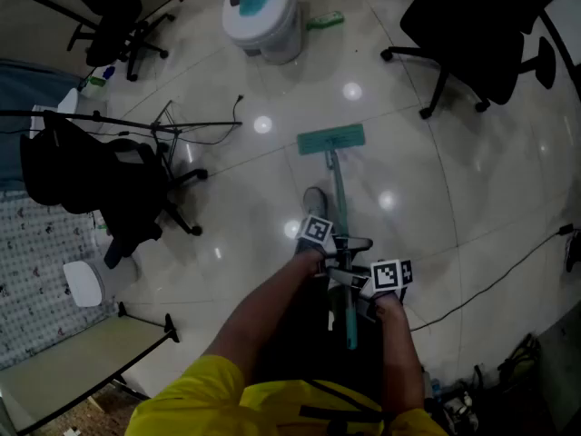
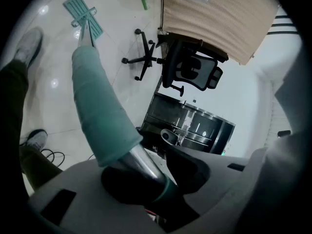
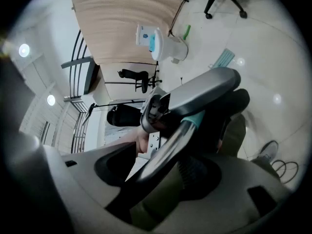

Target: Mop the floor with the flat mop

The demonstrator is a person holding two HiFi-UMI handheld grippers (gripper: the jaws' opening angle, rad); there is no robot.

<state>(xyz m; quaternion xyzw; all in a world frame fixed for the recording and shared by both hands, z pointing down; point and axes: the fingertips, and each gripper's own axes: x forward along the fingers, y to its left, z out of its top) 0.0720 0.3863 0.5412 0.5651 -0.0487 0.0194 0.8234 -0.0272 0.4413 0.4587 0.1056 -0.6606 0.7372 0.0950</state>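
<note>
Now the flat mop [image 1: 332, 140] is laid with its green head flat on the shiny floor [image 1: 472, 180], out in front. Its handle [image 1: 339, 203] is squeezed by the left gripper [image 1: 327, 251] and, closer to the person, by the right gripper [image 1: 361, 291]. Both pairs of jaws are closed tight on it.

- floor [image 1: 427, 180]: pale glossy tiles, lamp glare.
- flat mop [image 1: 331, 140]: head down on tiles, ahead of left gripper [image 1: 329, 248] & right gripper [image 1: 361, 289].
- white bucket [image 1: 263, 12]: far ahead, slightly left.
- office chair [image 1: 472, 34]: ahead-right.
- black cable [image 1: 490, 284]: on tiles, right of grippers.
</note>
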